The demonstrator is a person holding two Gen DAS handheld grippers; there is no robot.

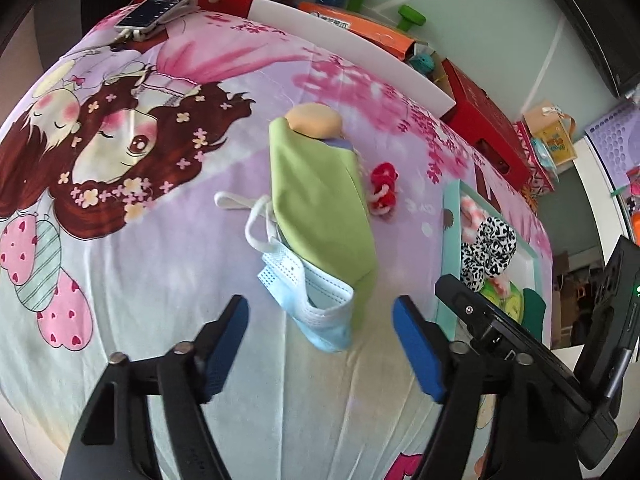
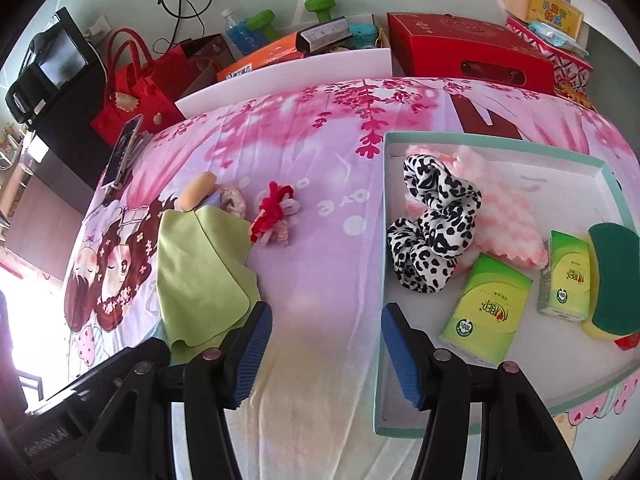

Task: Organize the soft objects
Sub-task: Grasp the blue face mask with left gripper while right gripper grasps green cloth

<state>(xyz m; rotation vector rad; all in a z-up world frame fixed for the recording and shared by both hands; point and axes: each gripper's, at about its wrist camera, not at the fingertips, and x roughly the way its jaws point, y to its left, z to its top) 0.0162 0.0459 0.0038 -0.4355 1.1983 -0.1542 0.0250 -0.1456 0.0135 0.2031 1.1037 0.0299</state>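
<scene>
On the cartoon bedsheet lies a green cloth over a blue face mask, with a tan round puff at its far end. A red yarn scrunchie sits to their right. My left gripper is open, its fingers on either side of the mask's near end without touching it. My right gripper is open and empty, hanging beside the left rim of the teal-edged tray. The tray holds a leopard scrunchie, a pink fluffy cloth, two tissue packs and a green sponge.
A phone on a clip stand stands at the sheet's far left corner. Behind the bed's white board are a red bag, a red box, bottles and green dumbbells. The right gripper's black body crosses the left view.
</scene>
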